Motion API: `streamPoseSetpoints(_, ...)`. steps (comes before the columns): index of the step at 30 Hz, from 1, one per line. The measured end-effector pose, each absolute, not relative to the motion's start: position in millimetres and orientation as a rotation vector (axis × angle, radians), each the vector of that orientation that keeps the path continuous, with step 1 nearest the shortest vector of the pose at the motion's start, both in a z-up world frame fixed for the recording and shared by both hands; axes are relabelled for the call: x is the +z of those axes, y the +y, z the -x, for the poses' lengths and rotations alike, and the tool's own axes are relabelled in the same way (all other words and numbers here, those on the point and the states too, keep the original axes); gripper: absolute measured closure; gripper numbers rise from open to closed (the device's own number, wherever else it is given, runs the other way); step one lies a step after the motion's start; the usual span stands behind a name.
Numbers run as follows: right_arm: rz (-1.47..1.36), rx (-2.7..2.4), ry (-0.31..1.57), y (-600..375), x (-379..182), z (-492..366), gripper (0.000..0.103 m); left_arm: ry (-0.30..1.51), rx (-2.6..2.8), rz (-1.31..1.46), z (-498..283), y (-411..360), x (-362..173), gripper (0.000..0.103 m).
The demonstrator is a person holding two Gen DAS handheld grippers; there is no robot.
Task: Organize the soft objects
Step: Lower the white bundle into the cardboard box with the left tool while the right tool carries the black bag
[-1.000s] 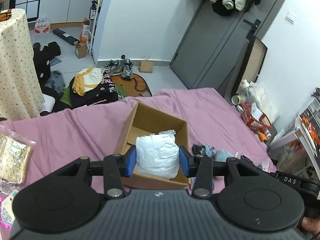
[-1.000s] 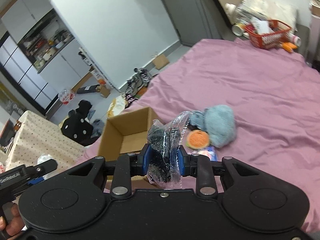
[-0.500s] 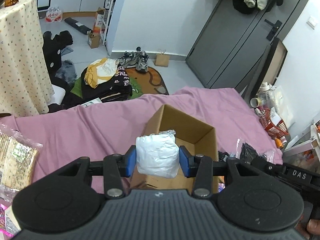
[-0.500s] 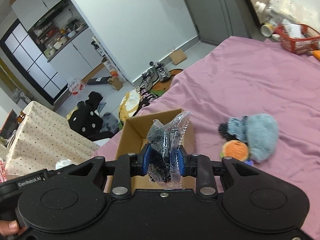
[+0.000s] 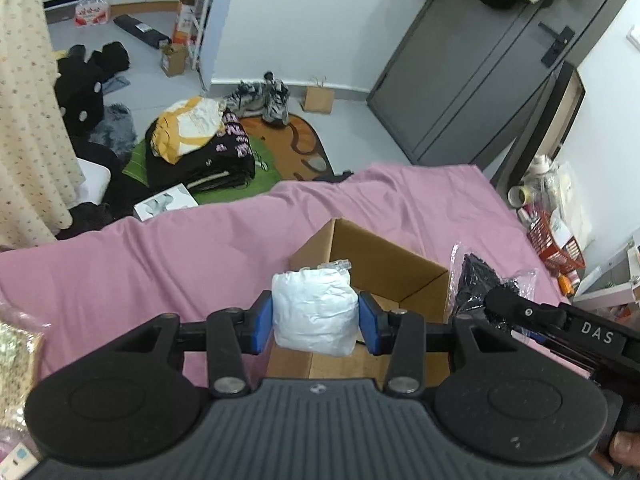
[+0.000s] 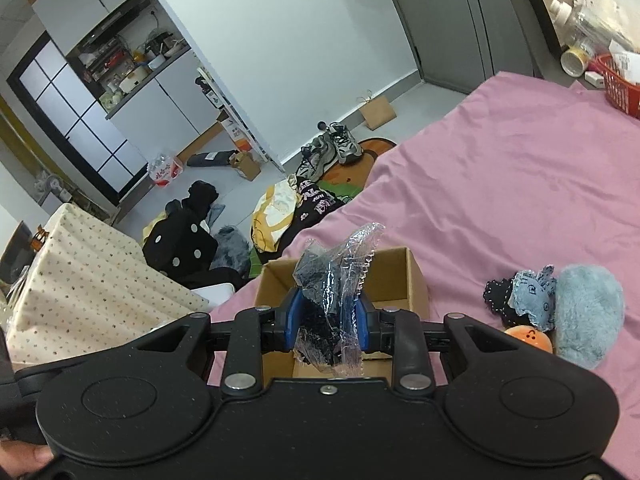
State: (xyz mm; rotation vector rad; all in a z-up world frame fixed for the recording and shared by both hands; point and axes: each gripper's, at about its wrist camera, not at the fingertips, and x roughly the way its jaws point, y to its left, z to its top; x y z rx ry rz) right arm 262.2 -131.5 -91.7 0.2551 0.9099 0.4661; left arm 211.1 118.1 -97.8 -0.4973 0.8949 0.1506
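Observation:
My left gripper [image 5: 315,322] is shut on a white soft bundle [image 5: 314,310] and holds it just above the near left edge of an open cardboard box [image 5: 384,268] on the pink bedsheet [image 5: 180,256]. My right gripper [image 6: 327,322] is shut on a black item in a clear plastic bag [image 6: 330,300], held over the same cardboard box [image 6: 400,280]. That bagged item [image 5: 478,284] also shows at the right in the left wrist view. A fluffy blue plush [image 6: 586,320], a small blue cloth toy [image 6: 534,296] and an orange ball [image 6: 530,338] lie on the sheet to the box's right.
A red basket [image 6: 616,84] sits at the bed's far right. A dotted tablecloth [image 6: 80,292] hangs left of the bed. Clothes [image 5: 200,148] and shoes [image 5: 264,98] lie on the floor beyond the bed's edge. A snack packet [image 5: 16,356] lies at the near left.
Both grippers have shifted left across the bed, each keeping its load; the box now sits further right in both views, and the right gripper has come over it.

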Motion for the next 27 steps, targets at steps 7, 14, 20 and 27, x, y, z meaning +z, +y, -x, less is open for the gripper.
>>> streamPoseSetpoints(7, -0.263, 0.438, 0.953, -137.6, -112.1, -265.4, 0.076, 0.925, 0.077, 0.501, -239.5, 110.1, -118.6, 0.059)
streamPoseSetpoints(14, -0.280, 0.436, 0.960, -135.9, -117.8, -272.8, 0.076, 0.950, 0.035, 0.468, -270.6, 97.2, -127.8, 0.059)
streamPoseSetpoints(20, -0.287, 0.449, 0.973, -129.6, -124.5, -279.1, 0.076, 0.955, 0.076, 0.441, -280.2, 97.0, -127.1, 0.050)
streamPoseSetpoints(27, -0.287, 0.451, 0.967, -120.4, -129.7, -280.7, 0.075, 0.961, 0.121, 0.426, -277.0, 104.7, -114.3, 0.046)
